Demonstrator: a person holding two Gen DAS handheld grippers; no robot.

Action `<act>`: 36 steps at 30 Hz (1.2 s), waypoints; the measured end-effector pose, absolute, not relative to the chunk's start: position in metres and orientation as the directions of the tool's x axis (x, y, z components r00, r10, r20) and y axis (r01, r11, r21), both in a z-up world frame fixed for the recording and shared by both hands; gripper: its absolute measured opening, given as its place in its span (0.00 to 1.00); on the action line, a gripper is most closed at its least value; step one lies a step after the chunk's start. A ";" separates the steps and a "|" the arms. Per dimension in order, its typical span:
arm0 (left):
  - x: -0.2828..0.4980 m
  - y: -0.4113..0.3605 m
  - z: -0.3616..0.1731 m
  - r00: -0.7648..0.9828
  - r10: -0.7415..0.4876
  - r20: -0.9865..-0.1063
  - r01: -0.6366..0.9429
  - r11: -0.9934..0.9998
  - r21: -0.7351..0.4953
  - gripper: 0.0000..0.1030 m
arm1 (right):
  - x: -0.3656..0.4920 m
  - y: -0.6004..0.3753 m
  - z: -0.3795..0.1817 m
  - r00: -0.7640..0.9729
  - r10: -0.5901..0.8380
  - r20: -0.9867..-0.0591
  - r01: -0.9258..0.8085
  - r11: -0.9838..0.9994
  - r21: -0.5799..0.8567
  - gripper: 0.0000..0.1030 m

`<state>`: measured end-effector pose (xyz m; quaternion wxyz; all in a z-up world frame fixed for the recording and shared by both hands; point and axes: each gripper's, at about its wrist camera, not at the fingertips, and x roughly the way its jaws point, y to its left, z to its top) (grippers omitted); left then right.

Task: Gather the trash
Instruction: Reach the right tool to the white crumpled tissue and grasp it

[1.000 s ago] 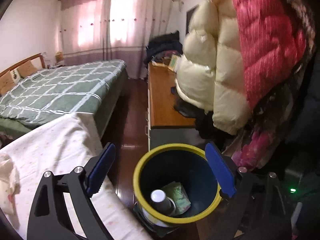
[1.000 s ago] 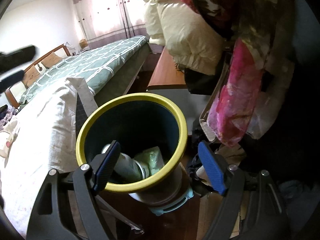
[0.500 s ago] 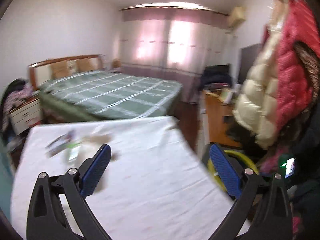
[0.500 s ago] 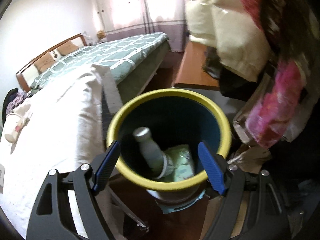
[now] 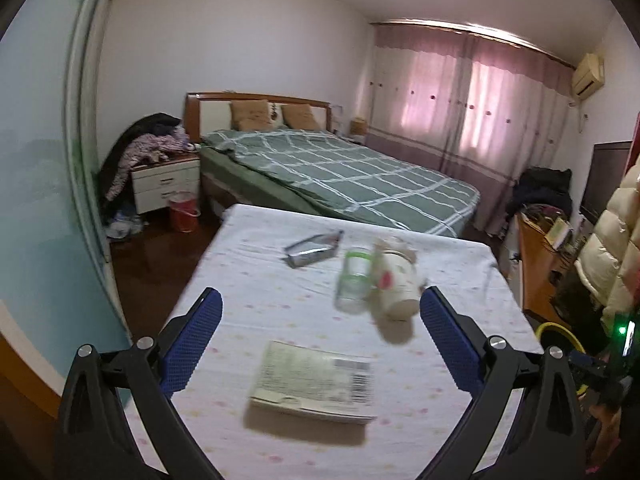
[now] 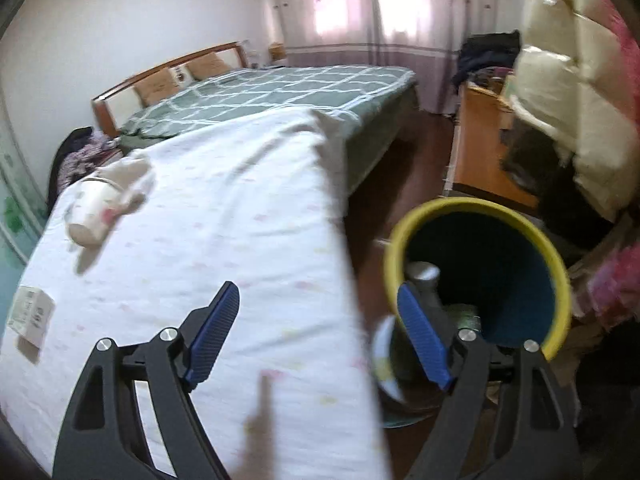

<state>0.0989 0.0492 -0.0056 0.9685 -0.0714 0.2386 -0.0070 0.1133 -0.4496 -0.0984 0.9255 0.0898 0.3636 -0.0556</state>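
**Trash on counter, both grippers empty**

Flat packet (image 5: pixel 314 382), clear cup (image 5: pixel 354 280), paper cup (image 5: pixel 396 284) and foil wrapper (image 5: pixel 314 248) lie on the white-clothed counter (image 5: pixel 248 280). Left gripper (image 5: pixel 320 338): fingers spread wide above the packet, nothing between. Right gripper (image 6: pixel 318 336): fingers apart, empty, between counter edge and yellow-rimmed bin (image 6: pixel 556 264), which holds a bottle (image 6: pixel 424 276).

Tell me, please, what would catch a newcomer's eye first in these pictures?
Probably the litter on the white-covered table: a flat paper packet nearest, a tipped paper cup beside a clear bottle, a foil wrapper behind. Then the yellow-rimmed bin on the floor beside the table, already holding trash.
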 end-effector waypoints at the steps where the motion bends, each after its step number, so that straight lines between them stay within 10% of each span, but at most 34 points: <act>1: 0.097 0.055 -0.006 0.887 -0.042 -0.459 -0.026 0.990 -0.140 0.95 | 0.119 -0.439 -0.096 0.731 -0.030 -0.681 0.150 0.982 0.118 0.75; 29: 0.132 0.076 -0.048 0.848 -0.076 -0.525 -0.007 0.988 -0.154 0.95 | 0.391 -0.213 -0.088 0.604 0.162 -0.781 -0.130 0.986 0.104 0.74; 36: 0.136 0.074 -0.056 0.836 -0.089 -0.542 -0.003 0.986 -0.167 0.95 | 0.390 -0.220 -0.090 0.554 0.268 -0.788 -0.139 0.963 0.230 0.43</act>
